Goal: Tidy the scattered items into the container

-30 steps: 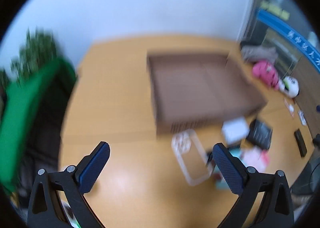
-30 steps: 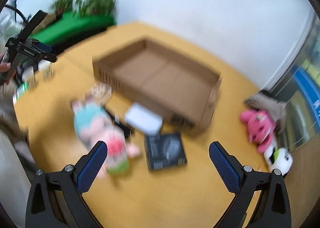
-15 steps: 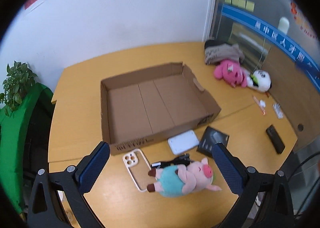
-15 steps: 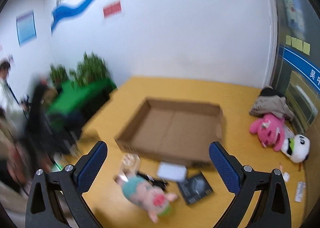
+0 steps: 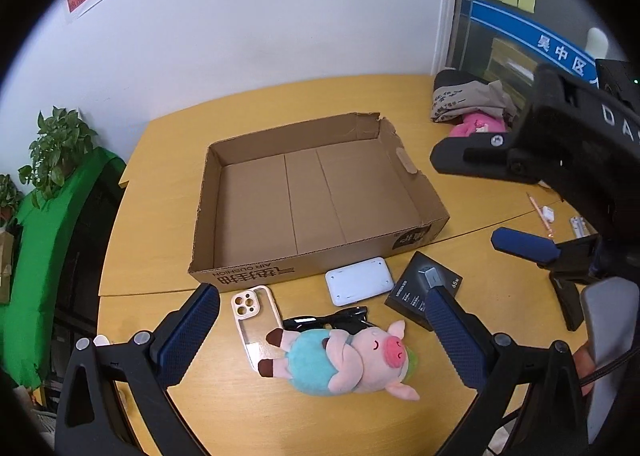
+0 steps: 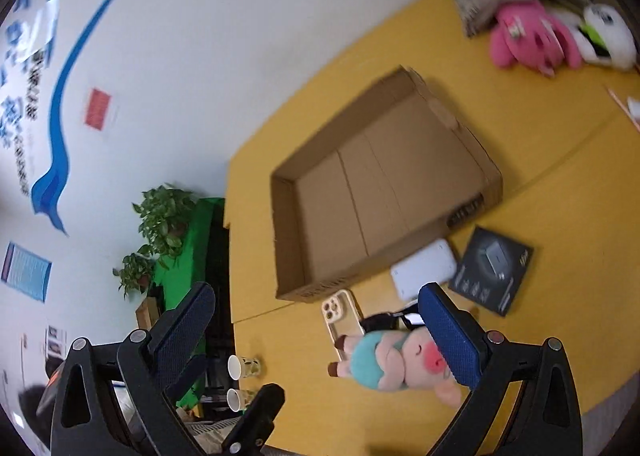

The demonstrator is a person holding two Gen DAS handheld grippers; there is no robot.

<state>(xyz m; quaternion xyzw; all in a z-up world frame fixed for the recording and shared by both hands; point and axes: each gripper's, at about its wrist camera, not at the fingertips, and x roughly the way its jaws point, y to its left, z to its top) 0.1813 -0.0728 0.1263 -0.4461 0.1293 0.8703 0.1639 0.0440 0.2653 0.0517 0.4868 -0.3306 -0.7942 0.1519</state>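
**Both grippers hanging open above the scattered items**

The left gripper (image 5: pixel 320 330) is hovering above the near edge of the wooden table (image 5: pixel 160 216) with its blue-padded fingers (image 5: pixel 188 336) spread wide and gripping nothing. Framed between them, the plush pig (image 5: pixel 344 360) is lying on its side in a teal outfit, snout pointing right. Its feet are touching the clear phone case (image 5: pixel 256 320), which is lying flat just to its left. A pair of black sunglasses (image 5: pixel 328 321) is sitting directly behind the pig, partly hidden by it. Further back, a white flat device (image 5: pixel 359 281) is resting just in front of the near wall of the cardboard box (image 5: pixel 304 268), and a black product box (image 5: pixel 424 290) is lying beside it on the right. The cardboard box is standing open with nothing inside.

The right gripper (image 6: pixel 318 336) is also holding its fingers wide apart, clasping nothing, and its view is tilted and slightly blurred. Its right finger (image 6: pixel 448 340) is overlapping the pig (image 6: pixel 396 364) in the picture; whether it is touching cannot be told. In the left wrist view the right gripper (image 5: pixel 496 196) is hanging in the air at the right, above the table.

A pink plush (image 6: pixel 528 36) and a white plush (image 6: pixel 604 36) are lying at the far corner, well apart from the box. Two paper cups (image 6: pixel 244 366) are standing beyond the table's left edge.
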